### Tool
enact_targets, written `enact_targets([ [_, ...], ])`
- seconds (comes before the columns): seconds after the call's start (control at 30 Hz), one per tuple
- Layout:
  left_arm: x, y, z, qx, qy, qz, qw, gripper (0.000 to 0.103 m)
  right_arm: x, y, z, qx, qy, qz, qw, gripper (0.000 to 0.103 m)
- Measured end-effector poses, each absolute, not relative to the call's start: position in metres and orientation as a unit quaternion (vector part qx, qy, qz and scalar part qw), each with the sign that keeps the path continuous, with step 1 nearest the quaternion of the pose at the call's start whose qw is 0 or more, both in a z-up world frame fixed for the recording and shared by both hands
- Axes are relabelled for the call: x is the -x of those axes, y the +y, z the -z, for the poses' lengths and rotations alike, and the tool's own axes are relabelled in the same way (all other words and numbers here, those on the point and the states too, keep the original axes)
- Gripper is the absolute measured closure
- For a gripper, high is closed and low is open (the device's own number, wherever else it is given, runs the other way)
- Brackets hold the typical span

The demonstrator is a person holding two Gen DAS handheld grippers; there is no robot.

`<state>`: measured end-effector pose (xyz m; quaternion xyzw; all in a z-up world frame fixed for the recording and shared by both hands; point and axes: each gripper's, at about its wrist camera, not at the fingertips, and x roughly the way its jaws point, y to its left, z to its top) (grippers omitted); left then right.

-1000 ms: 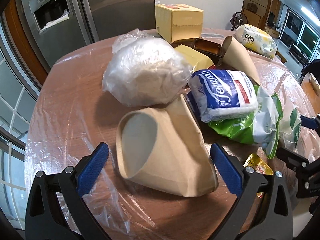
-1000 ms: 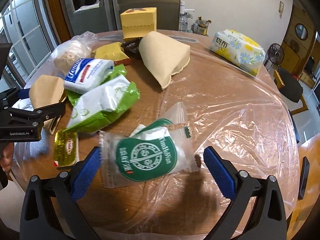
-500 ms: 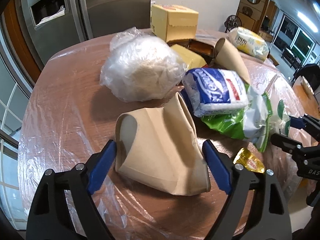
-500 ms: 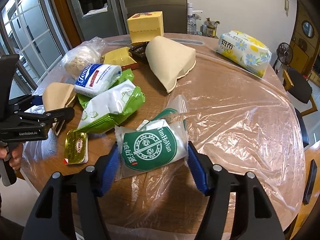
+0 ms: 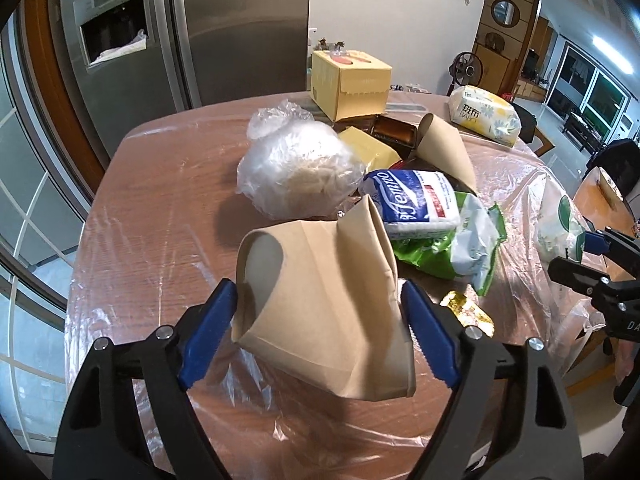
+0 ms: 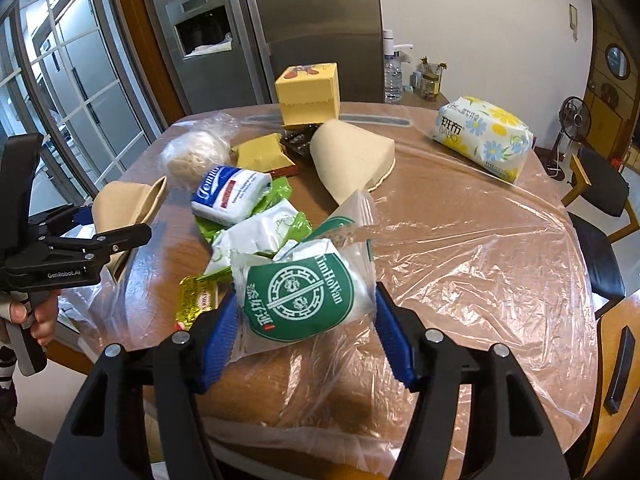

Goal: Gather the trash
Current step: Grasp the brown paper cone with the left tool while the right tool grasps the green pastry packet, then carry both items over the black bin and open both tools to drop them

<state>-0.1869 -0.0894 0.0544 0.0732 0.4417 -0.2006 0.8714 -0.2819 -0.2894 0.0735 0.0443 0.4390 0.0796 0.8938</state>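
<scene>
My left gripper [image 5: 320, 320] is shut on a crushed brown paper cup [image 5: 320, 304] and holds it lifted off the table; the cup also shows in the right wrist view [image 6: 124, 204]. My right gripper [image 6: 306, 320] is shut on a clear plastic packet with a green round logo [image 6: 300, 296], raised above the table; it also shows in the left wrist view [image 5: 558, 224]. More trash lies on the table: a blue and white tissue pack [image 5: 416, 200], a green and white wrapper [image 5: 460, 248], a gold foil packet [image 6: 198, 296].
The wooden table [image 6: 480, 200] is covered in clear plastic film. On it are a clear bag of food [image 5: 296, 172], a second brown paper cup [image 6: 352, 160], a yellow box [image 6: 308, 92], a flowered tissue pack [image 6: 484, 136]. A fridge [image 5: 240, 28] stands behind, a chair [image 6: 596, 192] at the right.
Both grippers closed: the left on the brown paper cup, the right on the green logo packet. Both have lifted their items up from the table.
</scene>
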Motion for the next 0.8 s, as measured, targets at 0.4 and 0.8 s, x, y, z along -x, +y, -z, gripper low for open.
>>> enact_targets([
  [0.4, 0.219, -0.097, -0.068, -0.094, 0.425, 0.186, 0.881, 0.021, 0.306, -0.284, -0.09, -0.055, 0.433, -0.102, 0.894, 0.04],
  [0.8, 0.265, -0.106, -0.073, -0.119, 0.418, 0.186, 0.881, 0.021, 0.341, -0.272, -0.097, -0.056, 0.436, -0.125, 0.89, 0.04],
])
